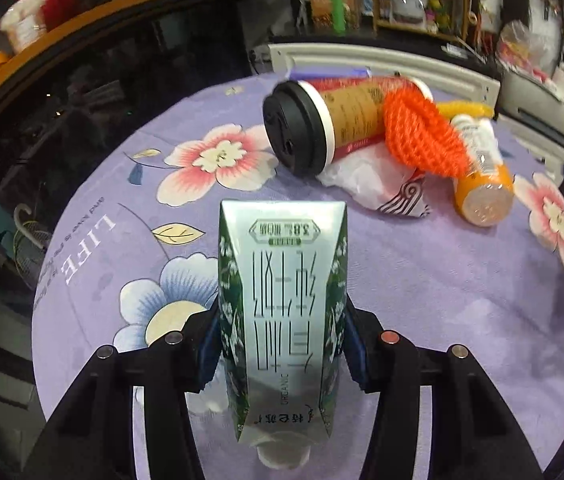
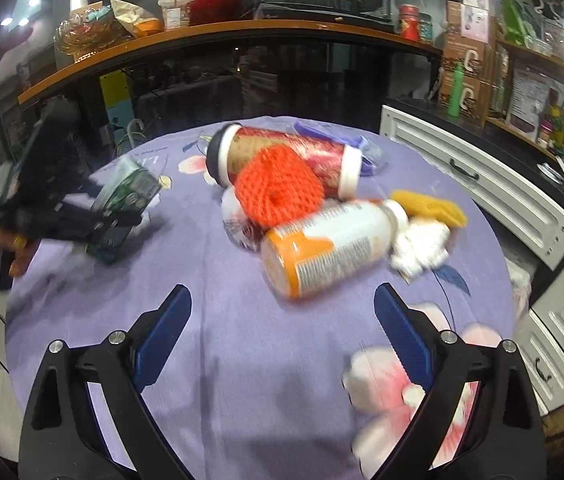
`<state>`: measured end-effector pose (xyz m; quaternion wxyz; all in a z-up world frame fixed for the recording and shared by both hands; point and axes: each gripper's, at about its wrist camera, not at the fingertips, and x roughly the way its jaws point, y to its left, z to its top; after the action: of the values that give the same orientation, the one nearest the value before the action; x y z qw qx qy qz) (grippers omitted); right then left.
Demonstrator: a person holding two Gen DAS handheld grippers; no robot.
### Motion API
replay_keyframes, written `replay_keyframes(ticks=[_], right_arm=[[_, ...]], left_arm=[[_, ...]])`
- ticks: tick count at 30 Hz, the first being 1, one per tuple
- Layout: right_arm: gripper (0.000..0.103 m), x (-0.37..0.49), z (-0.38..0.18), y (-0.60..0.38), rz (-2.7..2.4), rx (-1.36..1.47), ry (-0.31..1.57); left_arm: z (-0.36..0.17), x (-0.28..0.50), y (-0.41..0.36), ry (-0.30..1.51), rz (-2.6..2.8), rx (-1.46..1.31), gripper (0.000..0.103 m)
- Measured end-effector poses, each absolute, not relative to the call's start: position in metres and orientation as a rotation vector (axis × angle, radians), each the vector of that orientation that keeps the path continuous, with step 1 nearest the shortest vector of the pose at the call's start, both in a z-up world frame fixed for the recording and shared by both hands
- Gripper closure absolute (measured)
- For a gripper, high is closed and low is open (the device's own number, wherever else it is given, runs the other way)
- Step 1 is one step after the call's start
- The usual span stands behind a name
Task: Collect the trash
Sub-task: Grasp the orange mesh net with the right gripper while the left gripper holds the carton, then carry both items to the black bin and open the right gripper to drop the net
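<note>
Silver-green milk carton (image 1: 282, 320) is sitting clamped between left gripper (image 1: 282, 354) pads above the purple floral tablecloth (image 1: 422, 300). Right gripper (image 2: 282, 320) is hovering, fingers apart, near the orange bottle (image 2: 322, 244), beside the coffee cup (image 2: 282, 156).

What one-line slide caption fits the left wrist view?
Left gripper clamps a green milk carton above the purple floral tablecloth.

Bare table (image 2: 242, 340) ahead of the open right jaws; beyond, blocked by a touching heap: orange bottle (image 2: 322, 244), orange yarn (image 2: 278, 192), lying cup (image 2: 282, 156).
</note>
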<state>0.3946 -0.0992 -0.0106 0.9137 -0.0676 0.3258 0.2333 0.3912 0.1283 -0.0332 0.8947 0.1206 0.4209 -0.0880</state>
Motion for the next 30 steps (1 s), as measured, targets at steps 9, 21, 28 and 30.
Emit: replay_keyframes(ticks=[9,21,28,30], right_arm=[[0.011,0.459,-0.013,-0.039,0.463,-0.281,0.697],[0.058,0.496,-0.034,-0.011,0.381,-0.361,0.766],[0.069,0.477,-0.026,-0.014,0.417,-0.342,0.716],[0.070,0.468,-0.020,-0.016,0.452,-0.316,0.684]], left_arm=[[-0.021,0.339,0.134,0.743,-0.094,0.148,0.052],[-0.020,0.327,0.144,0.705,-0.105,0.085,0.052],[-0.024,0.319,0.143,0.698,-0.109,0.067,0.052],[-0.024,0.316,0.143,0.693,-0.107,0.053,0.052]])
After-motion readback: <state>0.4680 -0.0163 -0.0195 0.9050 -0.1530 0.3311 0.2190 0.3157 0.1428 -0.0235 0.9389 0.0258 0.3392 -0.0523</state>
